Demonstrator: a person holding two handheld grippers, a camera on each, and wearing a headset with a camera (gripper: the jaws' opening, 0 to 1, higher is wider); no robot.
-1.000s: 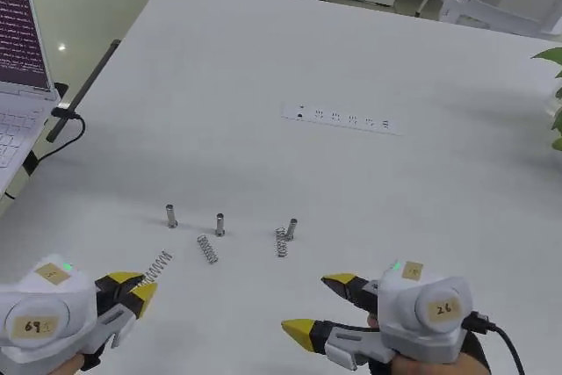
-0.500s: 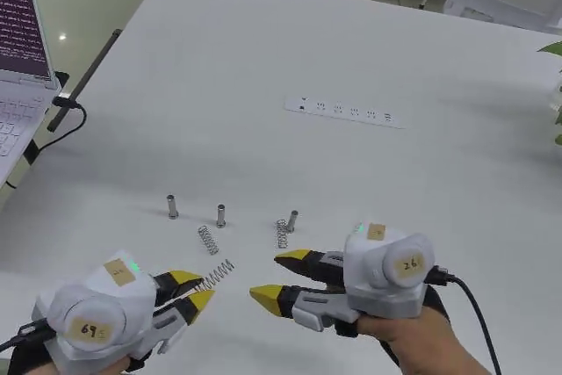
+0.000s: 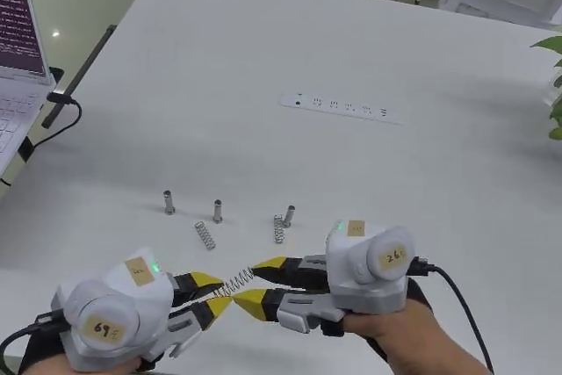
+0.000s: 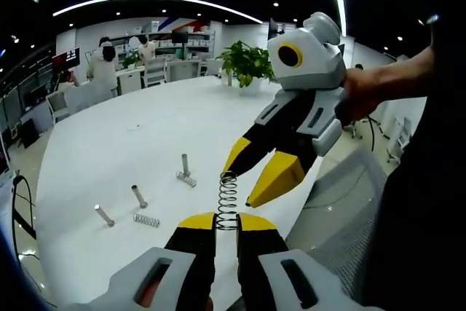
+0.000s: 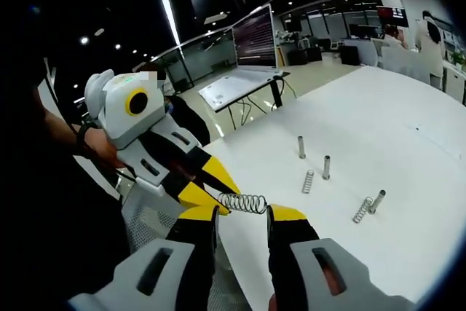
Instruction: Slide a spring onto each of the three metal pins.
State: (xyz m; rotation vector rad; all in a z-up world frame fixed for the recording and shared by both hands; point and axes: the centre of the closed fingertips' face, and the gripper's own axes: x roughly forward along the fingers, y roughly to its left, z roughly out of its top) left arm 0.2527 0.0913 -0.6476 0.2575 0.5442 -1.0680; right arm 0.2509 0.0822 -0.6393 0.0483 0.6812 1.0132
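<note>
A white table (image 3: 263,50) carries 1 white power strip (image 3: 341,107) near its middle. An open laptop (image 3: 13,50) and a black bar (image 3: 80,75) sit just beside the left edge, and green plant (image 3: 549,44) leaves show at the right.

The two claws meet tip to tip, near and low in the scene. The left claw (image 3: 221,292) points right, its jaws pinched on one end of a spring (image 3: 235,283). The right claw (image 3: 248,282) points left, its jaws apart on either side of the spring's free end. The right hand (image 3: 399,335) grips its body.
</note>
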